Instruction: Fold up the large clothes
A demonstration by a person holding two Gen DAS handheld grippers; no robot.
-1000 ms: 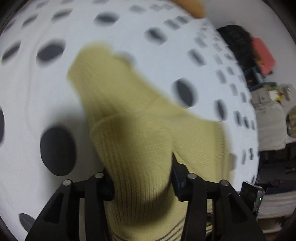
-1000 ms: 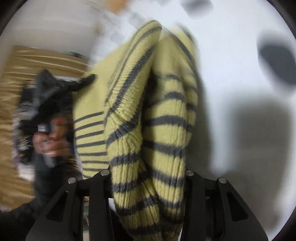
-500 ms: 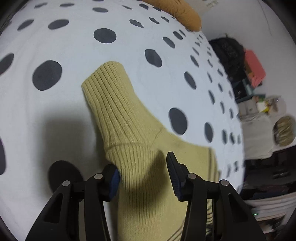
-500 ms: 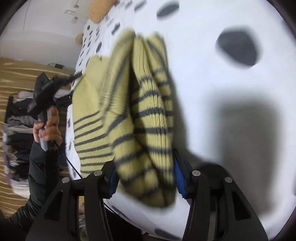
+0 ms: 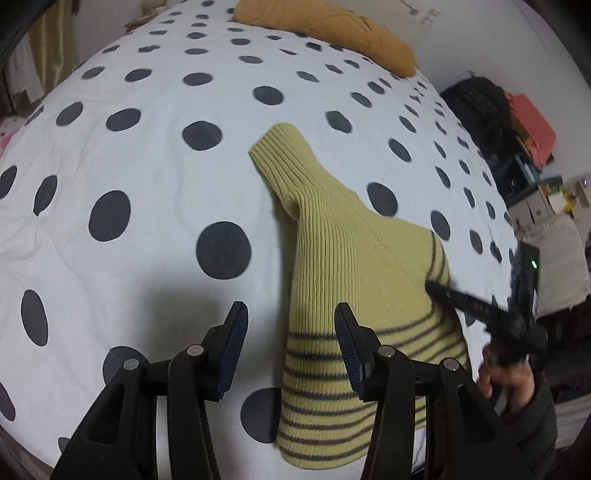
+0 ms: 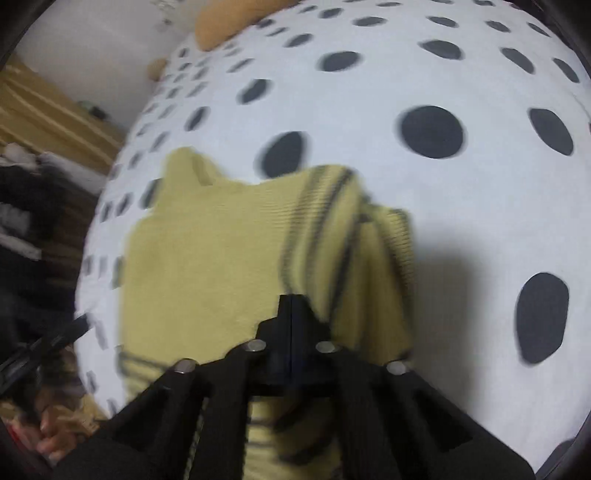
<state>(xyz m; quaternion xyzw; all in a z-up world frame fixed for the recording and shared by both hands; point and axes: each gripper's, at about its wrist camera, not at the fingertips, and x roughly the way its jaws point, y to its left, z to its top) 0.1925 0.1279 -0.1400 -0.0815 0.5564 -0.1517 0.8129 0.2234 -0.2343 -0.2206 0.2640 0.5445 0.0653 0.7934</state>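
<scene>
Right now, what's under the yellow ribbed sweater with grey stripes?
The yellow ribbed sweater lies on the white bedspread with dark polka dots. Whether anything else sits beneath it is hidden by the fabric.

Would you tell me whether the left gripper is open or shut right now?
Open: the left gripper shows a wide gap between its fingers, with the sweater lying on the bedspread beyond them, ungripped.

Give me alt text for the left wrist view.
A yellow sweater with dark stripes lies folded on a white bedspread with dark polka dots. The open left gripper hovers over its striped hem, empty. An orange pillow sits at the bed's far end.
</scene>
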